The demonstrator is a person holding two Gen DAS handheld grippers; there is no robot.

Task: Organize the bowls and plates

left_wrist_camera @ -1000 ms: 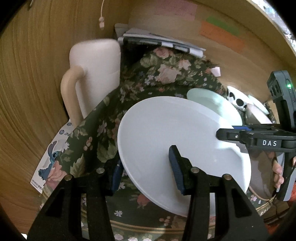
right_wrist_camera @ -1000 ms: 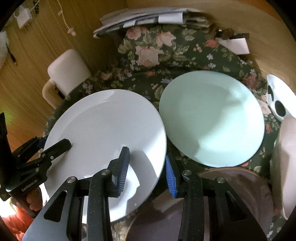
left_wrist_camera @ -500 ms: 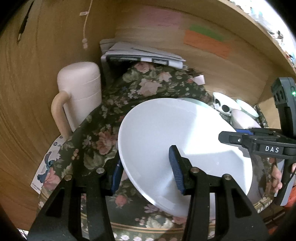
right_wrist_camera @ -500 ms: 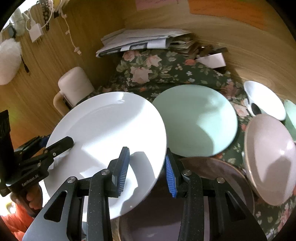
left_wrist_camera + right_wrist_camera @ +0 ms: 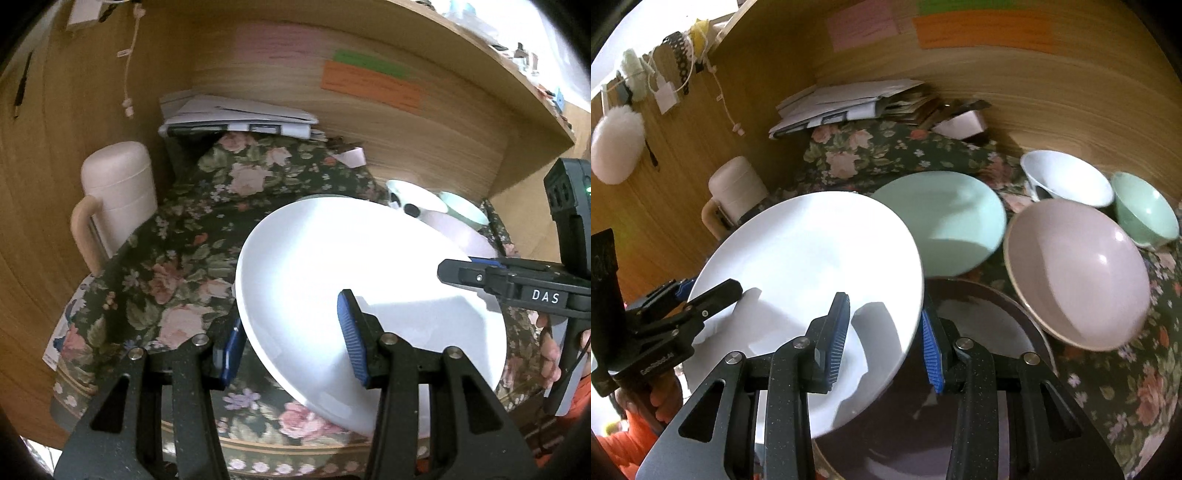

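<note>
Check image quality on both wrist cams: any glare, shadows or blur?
Left wrist: white plate blown out near its centre, finger shadow on its lower part, strong fisheye bend. Right wrist: pink bowl slightly blurred with small glints, the white plate evenly lit with finger shadows.

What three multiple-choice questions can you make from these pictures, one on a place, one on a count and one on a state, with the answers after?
1. Where is the mint green plate?
A. Under the paper stack
B. On the floral cloth behind the white plate
C. Inside the pink bowl

2. How many bowls stand at the right of the right wrist view?
A. One
B. Three
C. Five

3. How is the white plate held?
A. By one hand-held gripper
B. Lying flat, untouched
C. Tilted, gripped on opposite rims by both

Answers:
1 B, it lies on the cloth.
2 B, the pink bowl, white bowl and green bowl.
3 C, the left hand-held gripper and right hand-held gripper each straddle a rim.
</note>
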